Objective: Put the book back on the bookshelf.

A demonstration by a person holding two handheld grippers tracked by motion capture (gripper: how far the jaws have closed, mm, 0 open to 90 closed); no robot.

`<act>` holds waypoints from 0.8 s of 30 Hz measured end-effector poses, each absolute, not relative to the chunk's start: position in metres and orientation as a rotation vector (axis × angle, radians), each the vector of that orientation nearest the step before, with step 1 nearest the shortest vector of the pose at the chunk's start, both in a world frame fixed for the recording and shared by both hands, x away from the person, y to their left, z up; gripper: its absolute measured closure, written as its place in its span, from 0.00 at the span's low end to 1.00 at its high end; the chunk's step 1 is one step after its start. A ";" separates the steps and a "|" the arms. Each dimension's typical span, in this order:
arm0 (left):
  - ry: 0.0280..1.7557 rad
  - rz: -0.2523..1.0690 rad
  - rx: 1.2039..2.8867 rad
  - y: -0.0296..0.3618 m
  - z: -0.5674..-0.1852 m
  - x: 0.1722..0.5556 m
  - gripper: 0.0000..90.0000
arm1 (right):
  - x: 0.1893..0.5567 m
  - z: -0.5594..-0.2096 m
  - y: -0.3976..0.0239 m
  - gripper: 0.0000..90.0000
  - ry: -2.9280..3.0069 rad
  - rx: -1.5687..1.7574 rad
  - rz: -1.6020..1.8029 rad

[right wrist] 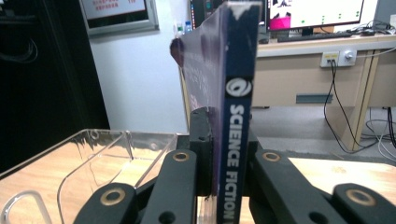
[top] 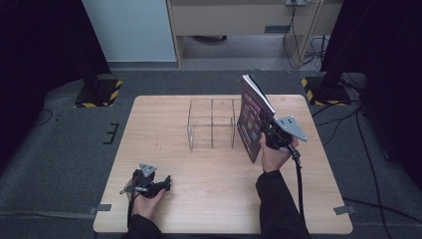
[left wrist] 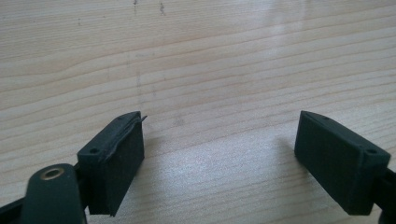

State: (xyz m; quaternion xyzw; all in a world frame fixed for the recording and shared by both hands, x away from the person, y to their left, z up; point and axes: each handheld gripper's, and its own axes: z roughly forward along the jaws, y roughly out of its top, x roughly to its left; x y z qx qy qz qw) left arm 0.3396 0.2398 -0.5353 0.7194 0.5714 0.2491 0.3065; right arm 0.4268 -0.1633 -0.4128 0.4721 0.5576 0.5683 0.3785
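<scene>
My right gripper (top: 265, 130) is shut on a dark book (top: 253, 115), holding it upright above the table, just right of the clear rack (top: 212, 124). In the right gripper view the book's spine (right wrist: 237, 116), lettered "SCIENCE FICTION", stands straight up between the two jaws, pressed from both sides. The clear rack (right wrist: 98, 158) lies to the lower left there, apart from the book. My left gripper (top: 165, 183) rests on the table near the front left, held by a hand. Its two pads (left wrist: 116, 158) stand wide apart over bare wood with nothing between them.
The wooden table (top: 209, 199) carries the rack at its middle back. Striped stand bases (top: 99, 92) sit on the floor at both far corners. Cables (top: 368, 149) run over the floor on the right. A desk and monitors (right wrist: 322, 28) stand beyond.
</scene>
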 end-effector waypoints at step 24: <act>1.512 0.659 1.903 0.240 -0.535 0.340 0.17 | 0.424 -0.409 -0.167 0.94 1.439 1.276 1.441</act>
